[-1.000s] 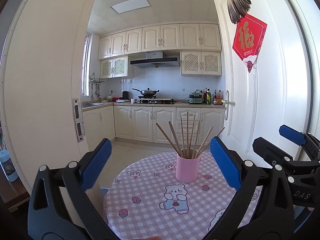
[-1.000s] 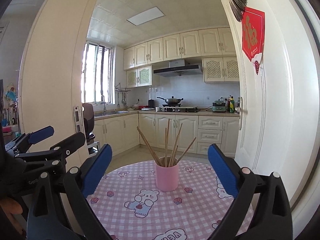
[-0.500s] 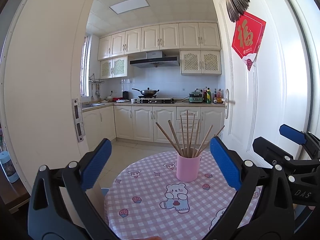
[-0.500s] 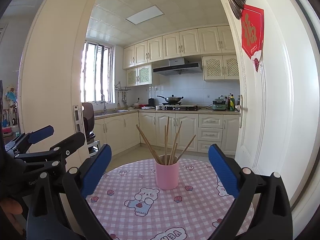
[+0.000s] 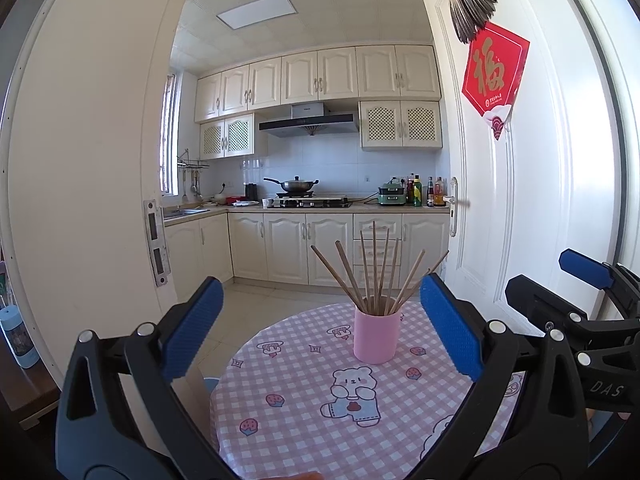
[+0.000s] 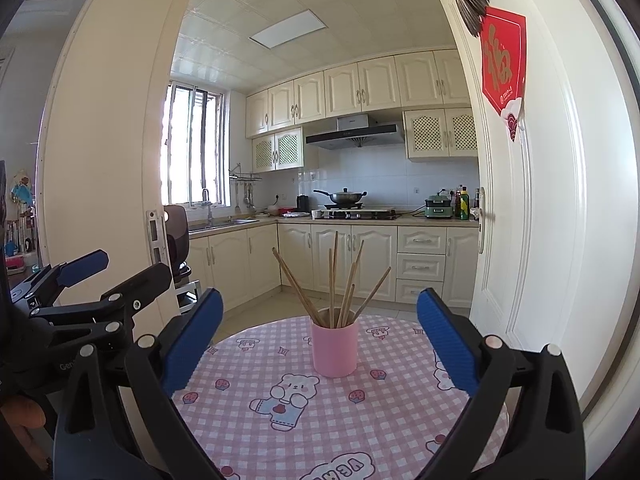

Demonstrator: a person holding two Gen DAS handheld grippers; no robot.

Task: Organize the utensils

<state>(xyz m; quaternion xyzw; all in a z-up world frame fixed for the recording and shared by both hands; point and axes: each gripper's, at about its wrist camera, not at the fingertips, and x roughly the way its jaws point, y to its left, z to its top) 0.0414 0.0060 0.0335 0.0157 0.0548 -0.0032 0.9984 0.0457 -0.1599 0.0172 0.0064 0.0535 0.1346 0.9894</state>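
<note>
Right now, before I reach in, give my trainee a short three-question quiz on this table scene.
1. True or false: the chopsticks lie flat on the tablecloth.
2. The pink cup stands: A) on the checked tablecloth, B) on the kitchen counter, C) inside a gripper.
3. Fill in: both the left gripper and the right gripper are ____ and hold nothing.

Key: 1 false, they stand fanned out in the cup; 2 A; 3 open.

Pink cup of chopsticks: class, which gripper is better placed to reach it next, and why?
Probably right: the pink cup sits centred between the right gripper pads; it lies off-centre for the left gripper. Both open.
</note>
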